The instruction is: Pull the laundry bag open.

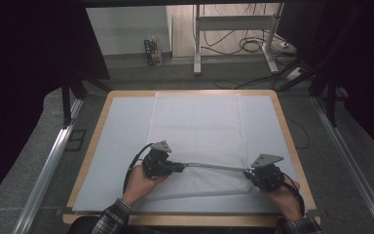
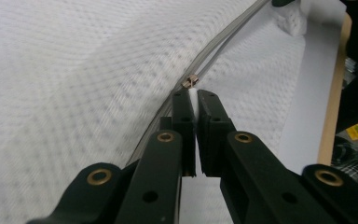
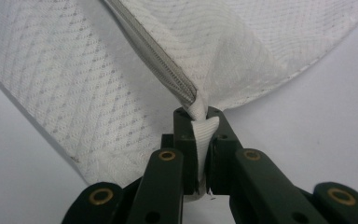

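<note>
Two black two-jaw grippers pinch the near edge of a white mesh fabric bag with a grey zipper (image 1: 199, 131), one at each end of the zipper line. The left gripper (image 1: 179, 167) has its jaws drawn almost together, with only a thin strip of white cloth between them; in the left gripper view its tips (image 2: 196, 95) sit just behind the small metal zipper slider (image 2: 190, 80), and whether they clamp the pull tab itself I cannot tell. The right gripper (image 1: 248, 172) is likewise nearly closed, and in the right gripper view a folded white tab at the zipper's end is squeezed between its pads (image 3: 200, 114). The grey zipper (image 1: 214, 167) runs taut between the two grippers, lifted slightly off the surface, while the rest of the bag lies flat and spreads toward the far edge of the table.

Both hands come in from the bottom of the high view, in plaid sleeves; the left hand (image 1: 139, 184) points its gripper to the right, the right hand (image 1: 285, 197) points its gripper up and left.

The bag rests on a pale blue-white sheet covering a wooden-edged table (image 1: 93, 141). Beyond it are grey floor, a metal frame's legs (image 1: 197, 44) and loose cables (image 1: 246, 44).
</note>
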Tool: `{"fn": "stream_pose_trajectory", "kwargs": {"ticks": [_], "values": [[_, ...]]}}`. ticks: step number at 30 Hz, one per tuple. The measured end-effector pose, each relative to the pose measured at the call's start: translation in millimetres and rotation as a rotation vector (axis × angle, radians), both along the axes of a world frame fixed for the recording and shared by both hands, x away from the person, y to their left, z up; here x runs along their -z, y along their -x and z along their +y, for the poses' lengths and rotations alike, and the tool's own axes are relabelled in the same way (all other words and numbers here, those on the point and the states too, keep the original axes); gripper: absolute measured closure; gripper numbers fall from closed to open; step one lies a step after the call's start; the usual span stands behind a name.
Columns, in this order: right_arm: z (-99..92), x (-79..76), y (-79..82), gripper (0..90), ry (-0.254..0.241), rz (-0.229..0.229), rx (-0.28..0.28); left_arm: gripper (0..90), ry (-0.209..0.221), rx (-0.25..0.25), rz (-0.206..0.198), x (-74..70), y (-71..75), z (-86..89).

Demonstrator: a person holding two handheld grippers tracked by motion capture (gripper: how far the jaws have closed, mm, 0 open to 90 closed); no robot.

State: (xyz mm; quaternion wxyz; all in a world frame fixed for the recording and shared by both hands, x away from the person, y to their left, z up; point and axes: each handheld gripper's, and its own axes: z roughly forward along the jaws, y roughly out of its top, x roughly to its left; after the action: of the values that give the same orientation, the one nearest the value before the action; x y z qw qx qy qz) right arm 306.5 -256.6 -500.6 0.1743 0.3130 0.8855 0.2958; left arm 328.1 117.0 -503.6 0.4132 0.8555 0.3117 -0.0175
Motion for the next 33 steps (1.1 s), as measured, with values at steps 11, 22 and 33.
{"fn": "stream_pose_trajectory", "kwargs": {"ticks": [11, 22, 33], "values": [[0.4, -0.2, 0.7, 84.2, -0.007, 0.002, 0.000, 87.4, 0.009, -0.034, 0.009, -0.3, 8.5, 20.3], [1.6, 0.0, 1.0, 84.1, -0.031, 0.014, -0.007, 87.3, 0.015, -0.079, 0.016, 1.3, 18.5, 44.0], [2.7, 0.1, 0.8, 84.1, -0.025, 0.014, 0.005, 87.3, 0.002, -0.143, 0.011, 1.7, 28.3, 68.1]]}}
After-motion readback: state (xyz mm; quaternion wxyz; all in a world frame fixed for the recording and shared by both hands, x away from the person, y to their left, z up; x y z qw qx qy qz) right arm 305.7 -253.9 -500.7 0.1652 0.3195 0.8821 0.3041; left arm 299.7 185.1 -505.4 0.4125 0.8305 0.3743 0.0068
